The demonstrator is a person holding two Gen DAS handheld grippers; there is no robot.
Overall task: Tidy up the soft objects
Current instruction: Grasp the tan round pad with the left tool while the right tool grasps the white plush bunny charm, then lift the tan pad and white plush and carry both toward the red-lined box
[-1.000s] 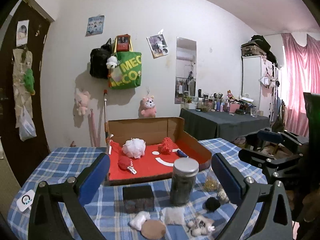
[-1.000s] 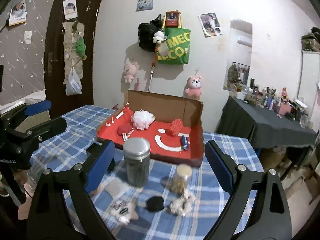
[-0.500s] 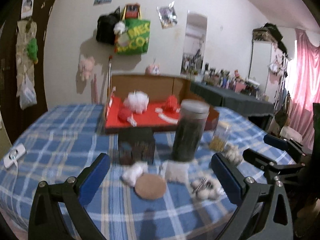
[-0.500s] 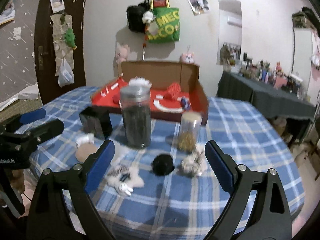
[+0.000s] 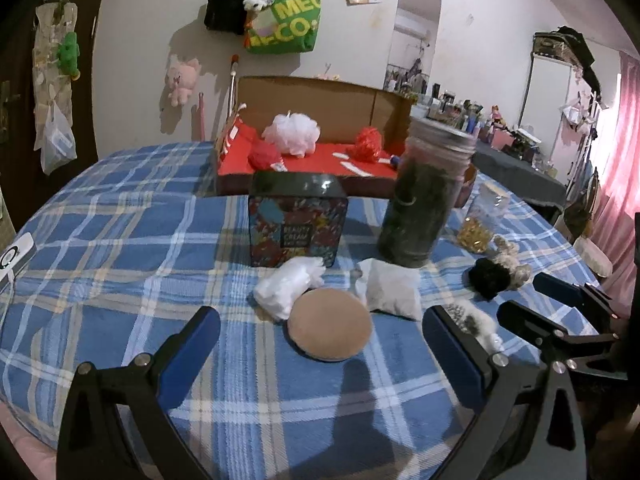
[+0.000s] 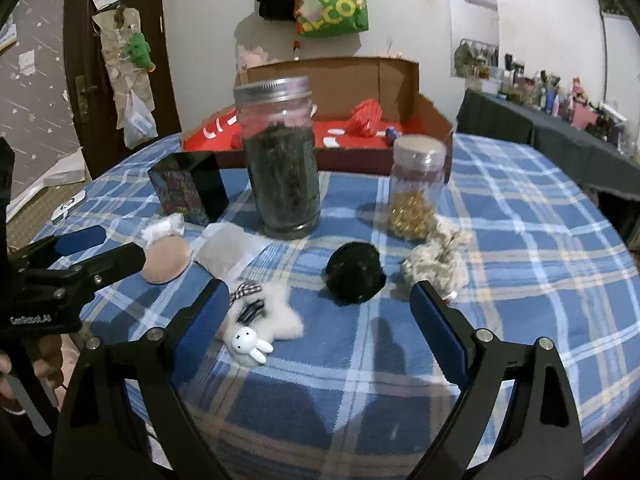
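Note:
Soft things lie on the blue plaid table. A tan round puff (image 5: 330,327) lies just ahead of my open, empty left gripper (image 5: 320,354), with a white crumpled cloth (image 5: 289,285) and a white pouch (image 5: 391,289) behind it. My open, empty right gripper (image 6: 316,326) hovers just short of a black fluffy ball (image 6: 355,267). A white fluffy star with a bunny charm (image 6: 260,320) lies by its left finger and a cream scrunchie (image 6: 438,260) lies ahead of its right finger. A cardboard box with a red lining (image 5: 316,152) holds a white loofah (image 5: 294,133) and red loofahs.
A tall jar of dark contents (image 6: 282,160), a small jar with gold bits (image 6: 416,188) and a patterned black box (image 5: 296,220) stand between the soft things and the cardboard box. A white device (image 5: 14,254) lies at the table's left edge.
Both grippers have dropped lower and come closer to the soft things at the table's front. Both stay open and empty.

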